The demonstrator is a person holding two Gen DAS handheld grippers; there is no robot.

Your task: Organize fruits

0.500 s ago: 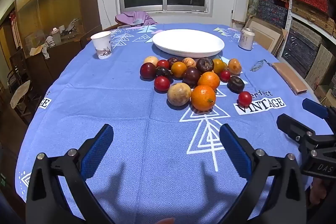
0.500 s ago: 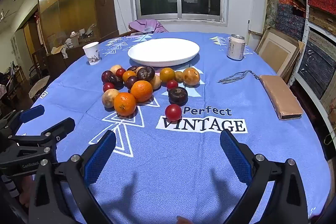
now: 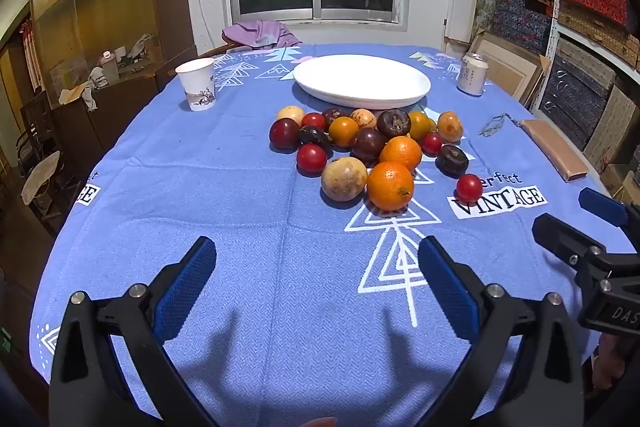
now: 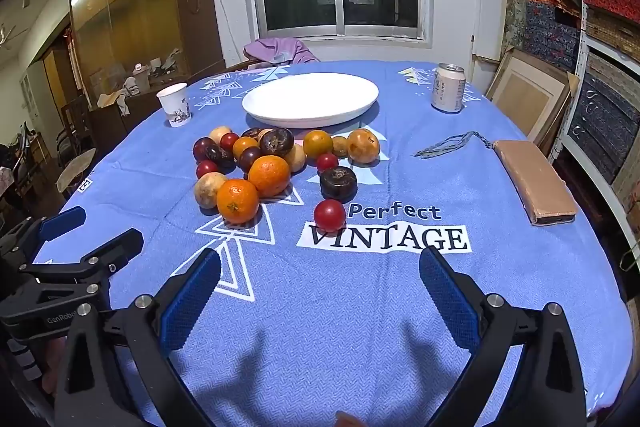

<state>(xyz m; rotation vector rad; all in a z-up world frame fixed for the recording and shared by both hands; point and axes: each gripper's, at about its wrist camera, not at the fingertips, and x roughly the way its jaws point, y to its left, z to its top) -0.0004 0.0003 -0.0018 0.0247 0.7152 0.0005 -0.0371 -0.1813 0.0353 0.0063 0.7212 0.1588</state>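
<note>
A pile of fruit lies on the blue tablecloth: two oranges, a tan round fruit, dark purple fruits and small red ones. A large empty white plate stands just behind the pile. My left gripper is open and empty, above the cloth short of the fruit. My right gripper is open and empty, near the "Perfect VINTAGE" print. Each gripper shows at the edge of the other's view: the right one, the left one.
A paper cup stands at the back left, a drink can at the back right. A tan wallet-like case with a tassel lies at the right. Shelves of boxes line the right wall; a chair with purple cloth is behind the table.
</note>
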